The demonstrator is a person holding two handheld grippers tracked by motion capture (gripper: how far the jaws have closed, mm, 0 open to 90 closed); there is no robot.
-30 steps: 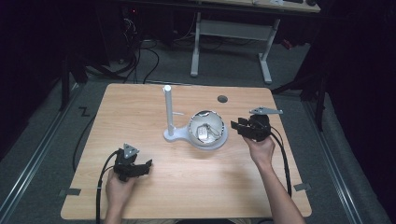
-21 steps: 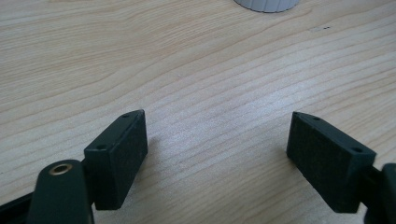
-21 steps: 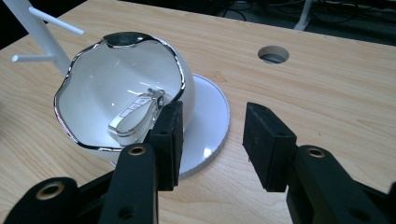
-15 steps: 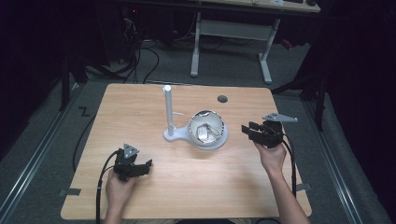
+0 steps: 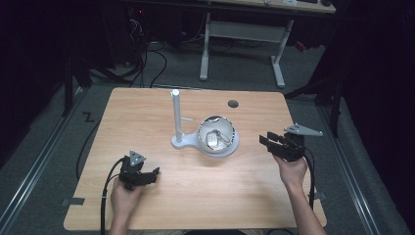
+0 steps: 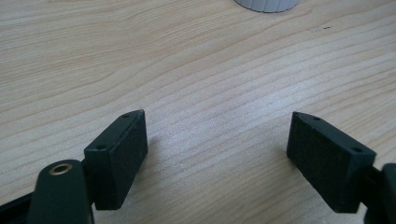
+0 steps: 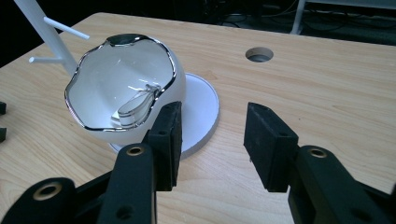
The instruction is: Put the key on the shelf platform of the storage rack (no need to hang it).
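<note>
Light wooden table, rectangular, with round cable hole near far edge. White stand: flat round base, tall upright white post with short side pegs, at centre of table. White egg-shaped bowl with wavy silver rim seated on the round base, just right of post, opening tilted toward right claw. Inside bowl: small silvery metal item, lying against inner wall; exact kind cannot be told.

Right claw in person's right hand, right of bowl, near but apart from it, above table, pointing left at bowl. Jaws spread partway, nothing between pads; bare table in the gap. Grey three-cornered plate on top.

Left claw in left hand, near left part of table, well apart from stand and bowl. Jaws spread wide, nothing between, low over bare wood; left pad close to table surface. Edge of white base visible at far end of left gripper view. Black cables trailing from both claws toward near edge.
</note>
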